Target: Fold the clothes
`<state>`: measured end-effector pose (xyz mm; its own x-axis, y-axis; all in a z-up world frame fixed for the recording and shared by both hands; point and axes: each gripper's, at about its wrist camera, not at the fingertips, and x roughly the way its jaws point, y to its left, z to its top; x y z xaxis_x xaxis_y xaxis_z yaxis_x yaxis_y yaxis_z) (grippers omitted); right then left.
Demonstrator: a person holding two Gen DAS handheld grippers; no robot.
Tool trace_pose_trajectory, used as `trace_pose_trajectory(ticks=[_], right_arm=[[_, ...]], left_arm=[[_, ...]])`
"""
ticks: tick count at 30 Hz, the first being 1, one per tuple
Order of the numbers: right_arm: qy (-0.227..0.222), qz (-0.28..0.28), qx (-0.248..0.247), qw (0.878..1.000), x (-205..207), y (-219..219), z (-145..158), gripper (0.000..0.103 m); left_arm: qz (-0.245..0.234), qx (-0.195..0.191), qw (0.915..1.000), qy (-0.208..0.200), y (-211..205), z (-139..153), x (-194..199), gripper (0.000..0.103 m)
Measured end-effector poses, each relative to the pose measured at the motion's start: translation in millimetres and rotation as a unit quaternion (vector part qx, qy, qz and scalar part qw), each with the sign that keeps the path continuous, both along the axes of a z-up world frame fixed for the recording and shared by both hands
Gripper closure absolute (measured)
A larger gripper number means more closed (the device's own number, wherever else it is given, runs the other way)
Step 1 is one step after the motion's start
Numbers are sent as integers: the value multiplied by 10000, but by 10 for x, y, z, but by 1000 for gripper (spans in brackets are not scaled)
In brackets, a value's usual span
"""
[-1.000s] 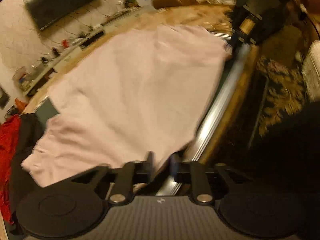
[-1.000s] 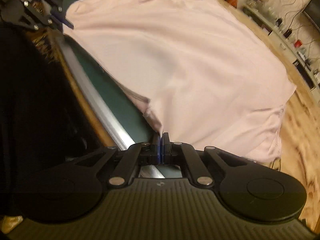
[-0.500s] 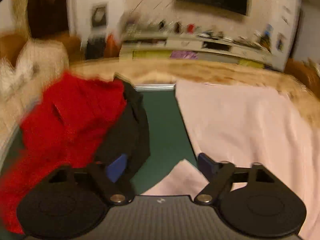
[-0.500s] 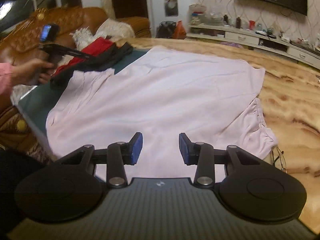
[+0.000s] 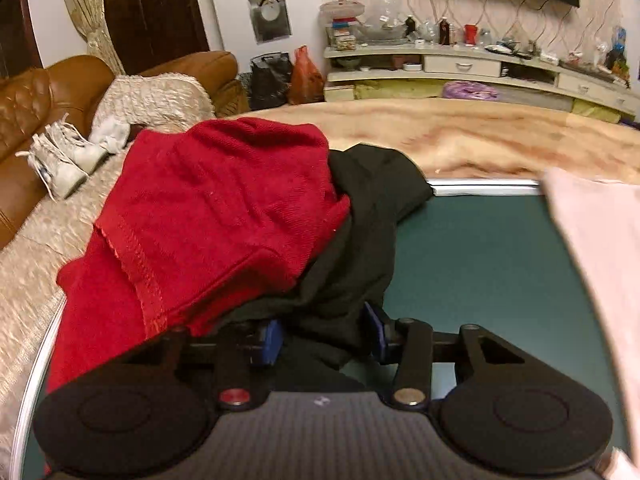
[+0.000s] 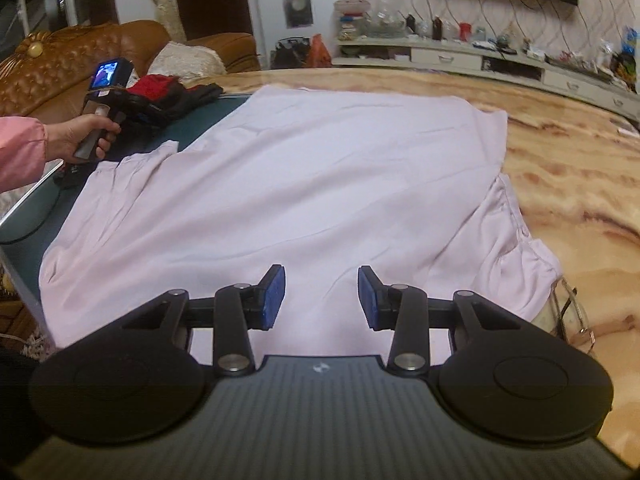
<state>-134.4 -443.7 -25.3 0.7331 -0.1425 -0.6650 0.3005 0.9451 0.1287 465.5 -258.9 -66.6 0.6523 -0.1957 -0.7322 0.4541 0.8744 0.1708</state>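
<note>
A pale pink shirt [image 6: 304, 184] lies spread flat over the green mat [image 6: 32, 208] and the marbled table [image 6: 580, 168]. Its edge shows at the right of the left wrist view [image 5: 600, 248]. My right gripper [image 6: 321, 300] is open and empty, just above the shirt's near hem. My left gripper [image 5: 322, 336] is open with its jaws either side of a fold of a black garment [image 5: 360, 240], which lies under a red garment [image 5: 208, 216] at the mat's left corner. The left gripper and the hand holding it show in the right wrist view [image 6: 104, 116].
A brown leather sofa [image 5: 36, 96] with a cream throw and white shoes [image 5: 64, 160] stands left of the table. A low TV cabinet [image 6: 480, 60] with bottles runs along the far wall. Eyeglasses [image 6: 576, 312] lie on the table by the shirt's right sleeve.
Both grippers let go of the pink shirt and opened. The left gripper swung left to the red and black pile and moved in until the black garment lies between its jaws. The right gripper pulled back slightly.
</note>
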Motion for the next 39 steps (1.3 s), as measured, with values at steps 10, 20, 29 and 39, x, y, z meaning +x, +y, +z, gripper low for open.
trace_pose_trajectory(ticks=[10, 20, 29, 39], right_arm=[[73, -13, -53, 10000, -12, -62, -82, 56], [-3, 127, -28, 9999, 105, -30, -126, 56], [-127, 16, 75, 9999, 194, 45, -123, 56], [-162, -71, 116, 9998, 97, 124, -146, 56]], left_arm=[[-886, 1621, 9799, -752, -102, 5, -104, 54], [-1415, 777, 9844, -703, -408, 114, -662, 35], [-1770, 598, 9824, 35, -1777, 20, -1301, 31], [-1123, 577, 9919, -142, -1169, -32, -1468, 103]])
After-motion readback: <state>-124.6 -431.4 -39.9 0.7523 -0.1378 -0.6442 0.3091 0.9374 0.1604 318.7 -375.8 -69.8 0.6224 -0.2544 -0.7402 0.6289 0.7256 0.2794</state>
